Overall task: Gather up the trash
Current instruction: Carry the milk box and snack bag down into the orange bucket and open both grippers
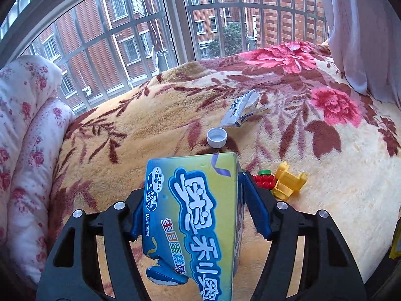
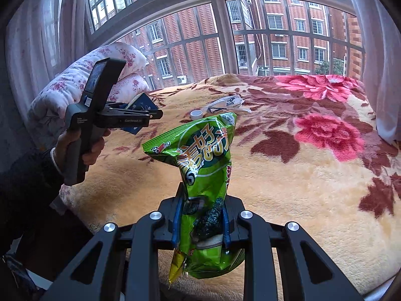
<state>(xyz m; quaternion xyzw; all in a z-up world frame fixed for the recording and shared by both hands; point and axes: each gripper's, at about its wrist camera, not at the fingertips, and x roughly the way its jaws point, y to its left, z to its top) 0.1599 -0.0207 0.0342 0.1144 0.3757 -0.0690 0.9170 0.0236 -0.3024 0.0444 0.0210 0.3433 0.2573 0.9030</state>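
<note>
Two grippers, and both have trash clamped in them. Going left to right in the left wrist view: a rolled quilt (image 1: 27,135) with little pink flowers sits at 9 o'clock against the window (image 1: 120,37). The left gripper (image 1: 193,200) is at 6 o'clock, its blue pads pressed on both sides of a torn blue-and-green box (image 1: 195,220), which sticks up between the fingers and is held above the bed. Just past the box top, around 12 o'clock from it, a white cap (image 1: 217,137) lies open side up on the blanket (image 1: 150,120), and a crumpled white wrapper (image 1: 241,109) lies just beyond that, near the cap but not touching as far as I can tell. At about 3 o'clock from the box, just beside the right finger, there's a yellow toy block (image 1: 289,180) touching a small red and green piece (image 1: 263,179). A pale curtain (image 1: 363,32) hangs at 2 o'clock.

Right wrist view: at 9 o'clock the person's left hand (image 2: 80,145) holds the left gripper (image 2: 147,115) with the box (image 2: 140,105) in it, seen side-on above the bed with the quilt (image 2: 110,62) behind it. At 6 o'clock the right gripper (image 2: 200,223) is squeezed onto a green snack bag (image 2: 200,165), which stands upright and crumpled between the fingers, its bottom hanging below them. Behind the bag's top, the cap (image 2: 196,114) and wrapper (image 2: 225,104) lie on the blanket (image 2: 288,188).
</note>
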